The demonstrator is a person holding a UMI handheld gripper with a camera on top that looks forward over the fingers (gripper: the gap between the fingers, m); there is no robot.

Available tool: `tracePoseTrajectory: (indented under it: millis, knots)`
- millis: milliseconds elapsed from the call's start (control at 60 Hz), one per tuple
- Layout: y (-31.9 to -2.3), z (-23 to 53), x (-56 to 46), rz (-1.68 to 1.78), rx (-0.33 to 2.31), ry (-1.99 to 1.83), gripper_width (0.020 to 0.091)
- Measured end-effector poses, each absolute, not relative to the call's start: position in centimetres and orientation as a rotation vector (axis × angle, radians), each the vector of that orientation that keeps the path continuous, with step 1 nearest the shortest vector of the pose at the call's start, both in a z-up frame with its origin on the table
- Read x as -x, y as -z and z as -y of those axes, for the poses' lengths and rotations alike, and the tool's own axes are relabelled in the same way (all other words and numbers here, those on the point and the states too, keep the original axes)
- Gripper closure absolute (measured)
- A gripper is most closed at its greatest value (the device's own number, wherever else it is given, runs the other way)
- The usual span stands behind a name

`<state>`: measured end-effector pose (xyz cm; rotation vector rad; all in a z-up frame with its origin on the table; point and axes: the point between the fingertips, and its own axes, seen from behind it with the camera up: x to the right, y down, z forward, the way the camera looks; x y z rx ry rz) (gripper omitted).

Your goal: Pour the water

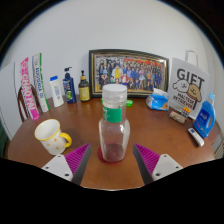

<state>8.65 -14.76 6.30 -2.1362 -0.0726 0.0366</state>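
With the jaws spread wide and gripping nothing, the capped bottle (114, 124) stands upright at frame centre on the wooden surface (160, 128), just beyond the fingertips (78, 153), a mug (50, 136) at lower left.

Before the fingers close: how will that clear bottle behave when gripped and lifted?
The bottle, standing between the open fingers, looks like thin clear plastic, so it may flex under a firm squeeze. It is tall and narrow, so a push near its white cap could tip it. How full it is cannot be told, so its weight is uncertain.
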Motion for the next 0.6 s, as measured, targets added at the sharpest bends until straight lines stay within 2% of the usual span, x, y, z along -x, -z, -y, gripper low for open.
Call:
tracePoseTrajectory:
  millis: [350, 600]
  knots:
    - [-13.9, 27.5, -5.6, 0.022, 2.214, 0.043, 0.0249]
    - [-16.6, 31.4, -4.0, 0.023, 2.207, 0.065, 0.0250]
